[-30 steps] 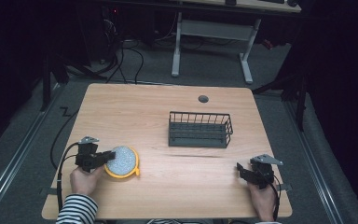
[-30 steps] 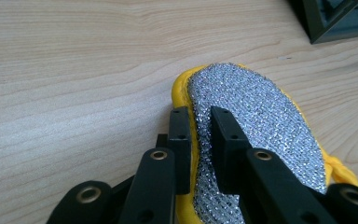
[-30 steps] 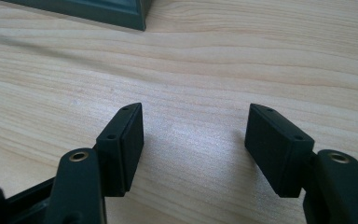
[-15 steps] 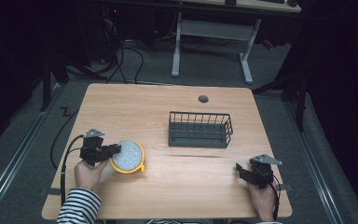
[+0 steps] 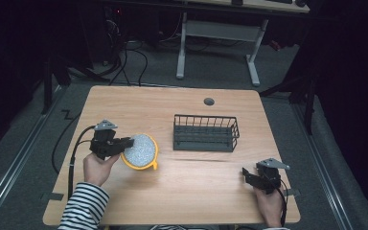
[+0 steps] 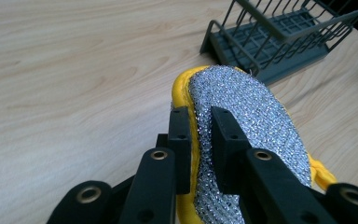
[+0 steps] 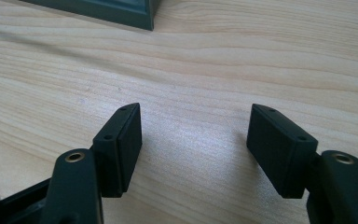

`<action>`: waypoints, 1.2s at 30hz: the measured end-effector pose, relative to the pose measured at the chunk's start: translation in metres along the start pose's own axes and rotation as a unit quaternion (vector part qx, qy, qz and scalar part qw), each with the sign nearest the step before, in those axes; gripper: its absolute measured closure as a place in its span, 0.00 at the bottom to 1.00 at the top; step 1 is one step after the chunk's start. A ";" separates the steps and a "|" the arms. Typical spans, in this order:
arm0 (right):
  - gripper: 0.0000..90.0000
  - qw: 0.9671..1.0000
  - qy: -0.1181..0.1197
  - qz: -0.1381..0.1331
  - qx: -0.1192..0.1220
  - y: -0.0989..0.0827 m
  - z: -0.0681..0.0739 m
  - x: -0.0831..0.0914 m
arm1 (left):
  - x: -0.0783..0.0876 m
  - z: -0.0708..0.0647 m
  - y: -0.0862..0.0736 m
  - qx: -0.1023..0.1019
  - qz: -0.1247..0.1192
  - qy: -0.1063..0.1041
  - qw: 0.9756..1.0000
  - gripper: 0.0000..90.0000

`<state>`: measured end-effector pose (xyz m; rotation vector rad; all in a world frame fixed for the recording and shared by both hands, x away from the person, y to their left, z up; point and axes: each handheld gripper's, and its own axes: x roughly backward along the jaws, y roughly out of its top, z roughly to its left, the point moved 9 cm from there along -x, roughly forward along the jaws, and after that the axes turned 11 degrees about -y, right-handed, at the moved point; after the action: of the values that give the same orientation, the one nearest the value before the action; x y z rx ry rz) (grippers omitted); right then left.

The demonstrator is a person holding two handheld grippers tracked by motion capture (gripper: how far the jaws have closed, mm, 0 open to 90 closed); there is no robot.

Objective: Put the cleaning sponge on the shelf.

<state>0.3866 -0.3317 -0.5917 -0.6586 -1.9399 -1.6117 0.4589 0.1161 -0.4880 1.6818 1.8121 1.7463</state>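
Dark floor, cables and a second desk's legs surround a light wooden table [image 5: 124, 103] in the high view. Left of centre, the left gripper [image 5: 124, 145] clamps the edge of a round scouring pad [image 5: 141, 149], silver mesh on top with a yellow rim, tilted and lifted off the wood. Just right of centre stands a dark wire basket [image 5: 205, 132]. At the lower right, the right gripper [image 5: 247, 176] rests low over the table, well apart from both.

Left gripper view: the two black jaws pinch the scouring pad [image 6: 256, 121] near its edge, squeezing it thin between them. The wire basket [image 6: 279, 37] sits in the upper right of the frame, beyond the pad.

Right gripper view: the right gripper [image 7: 193, 135] has its jaws spread wide with nothing between them, bare wood below, and a corner of the basket [image 7: 121, 11] at the top edge.

The step in hand looks like carrying the pad toward the basket. The next move probably calls for swinging it over the basket's near wall before letting go.

Compared with a second ago, the pad and the left hand sit higher and farther right in the frame; the right hand has not shifted.
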 end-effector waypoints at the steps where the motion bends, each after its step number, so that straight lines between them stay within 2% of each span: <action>1: 0.40 1.000 0.000 0.000 -0.001 0.000 0.000 0.000 | -0.001 -0.003 0.007 -0.002 -0.004 -0.006 1.000 0.89; 6: 0.39 1.000 0.001 -0.001 0.002 0.000 0.000 0.000 | -0.006 -0.009 0.023 -0.010 -0.006 -0.011 1.000 0.89; 9: 0.39 1.000 0.001 -0.001 0.002 0.000 0.000 0.000 | -0.010 -0.015 0.038 -0.026 -0.006 -0.010 1.000 0.89; 10: 0.39 1.000 0.001 -0.001 0.002 0.000 0.000 0.000 | -0.010 -0.015 0.038 -0.026 -0.006 -0.010 1.000 0.89; 11: 0.39 1.000 0.001 -0.001 0.002 0.000 0.000 0.000 | -0.012 -0.018 0.045 -0.030 -0.009 -0.014 0.999 0.89; 14: 0.39 1.000 0.001 -0.001 0.002 0.000 0.000 0.000 | -0.015 -0.021 0.054 -0.033 -0.012 -0.016 0.999 0.89; 15: 0.39 1.000 0.001 -0.001 0.002 0.000 0.000 0.000 | -0.017 -0.025 0.061 -0.034 -0.016 -0.026 0.999 0.89; 17: 0.39 1.000 0.001 -0.001 0.002 0.000 0.000 0.000 | -0.017 -0.027 0.064 -0.034 -0.017 -0.028 0.999 0.89; 21: 0.39 1.000 0.001 -0.001 0.002 0.000 0.000 0.000 | -0.024 -0.033 0.082 -0.038 -0.023 -0.038 0.998 0.89; 24: 0.39 1.000 0.001 -0.001 0.002 0.000 0.000 0.000 | -0.027 -0.034 0.090 -0.037 -0.025 -0.042 0.998 0.89; 29: 0.39 1.000 0.002 -0.001 0.003 0.000 0.000 0.000 | -0.043 -0.036 0.113 -0.045 -0.033 -0.045 0.997 0.89; 31: 0.39 1.000 0.001 -0.001 0.003 0.000 0.000 0.000 | -0.046 -0.036 0.117 -0.046 -0.034 -0.047 0.997 0.89; 35: 0.39 1.000 0.001 -0.001 0.003 0.000 0.000 0.000 | -0.065 -0.038 0.132 -0.052 -0.024 -0.051 0.997 0.89; 36: 0.39 1.000 0.001 -0.001 0.003 0.000 0.000 0.000 | -0.065 -0.038 0.132 -0.052 -0.024 -0.051 0.997 0.89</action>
<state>0.3869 -0.3316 -0.5917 -0.6518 -1.9433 -1.6065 0.5352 0.0083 -0.4129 1.6426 1.6749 1.6712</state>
